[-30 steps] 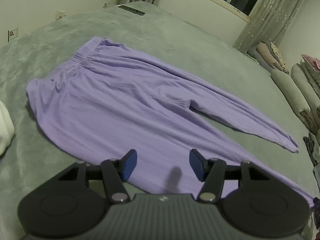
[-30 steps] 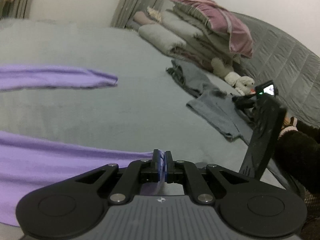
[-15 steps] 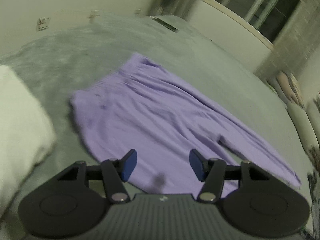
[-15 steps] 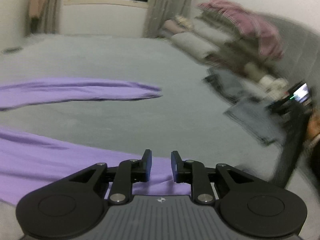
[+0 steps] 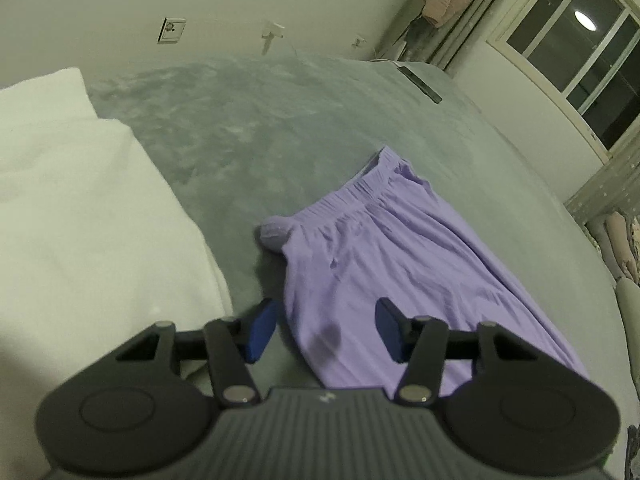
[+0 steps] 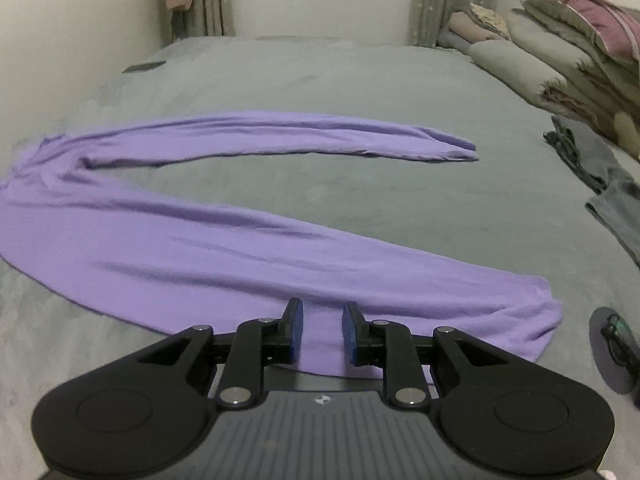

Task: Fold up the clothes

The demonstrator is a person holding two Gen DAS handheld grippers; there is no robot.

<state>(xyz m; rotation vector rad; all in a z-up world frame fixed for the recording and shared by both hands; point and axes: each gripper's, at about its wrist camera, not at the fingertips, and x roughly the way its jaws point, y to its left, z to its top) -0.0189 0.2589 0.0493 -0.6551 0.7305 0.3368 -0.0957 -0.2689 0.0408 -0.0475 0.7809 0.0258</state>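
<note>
Purple trousers (image 5: 384, 256) lie flat on a grey bed (image 5: 248, 132), waistband toward the far wall. My left gripper (image 5: 326, 330) hovers open over the near hip edge, its blue pads wide apart with nothing between them. In the right wrist view the two legs (image 6: 200, 240) spread apart in a V, the far leg (image 6: 304, 136) stretching right. My right gripper (image 6: 322, 330) is open just above the near leg's lower part, close to the cuff (image 6: 532, 312). Nothing is held.
A white folded cloth (image 5: 80, 220) lies left of the trousers. Grey garments (image 6: 600, 184) and stacked pillows and blankets (image 6: 560, 48) sit at the right. A dark flat device (image 5: 420, 82) lies far back. A small round dark object (image 6: 614, 348) sits near the cuff.
My right gripper opened and let go of the purple leg, then drew back and turned left. My left gripper swung left toward the waistband end, bringing the white cloth into view.
</note>
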